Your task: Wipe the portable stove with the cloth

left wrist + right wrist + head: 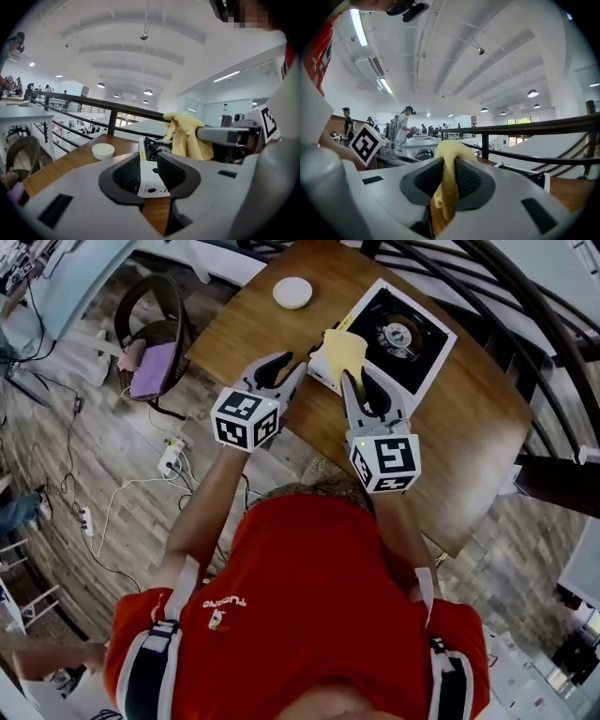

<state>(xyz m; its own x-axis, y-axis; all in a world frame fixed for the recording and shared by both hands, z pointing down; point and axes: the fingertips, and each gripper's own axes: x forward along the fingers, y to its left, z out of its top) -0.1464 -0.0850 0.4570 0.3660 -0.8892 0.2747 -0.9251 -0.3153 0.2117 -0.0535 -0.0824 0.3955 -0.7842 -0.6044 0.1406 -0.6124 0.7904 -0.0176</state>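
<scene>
The right gripper (449, 172) has its jaws closed on the yellow cloth (343, 351), pinching a fold so that a bunch stands up above the pads and a tail hangs below; held that way, the loose part is free to be dragged over a flat top. In the head view the cloth hangs over the near left corner of the stove (403, 334), which sits at the upper middle of the frame on the wooden surface (469, 418); whether the cloth is touching the stove I cannot tell. The left gripper (150, 164) has its jaws well apart with nothing between them; only the stove's white edge shows beyond the gap. It sits just left of the stove's near corner, probably placed there to steady the stove while the other one rubs. The wiping looks about to begin rather than under way.

Counted: one stove with a single burner; one cloth; one small white dish (292, 292) at the upper centre of the surface, well clear of both grippers; two grippers.
</scene>
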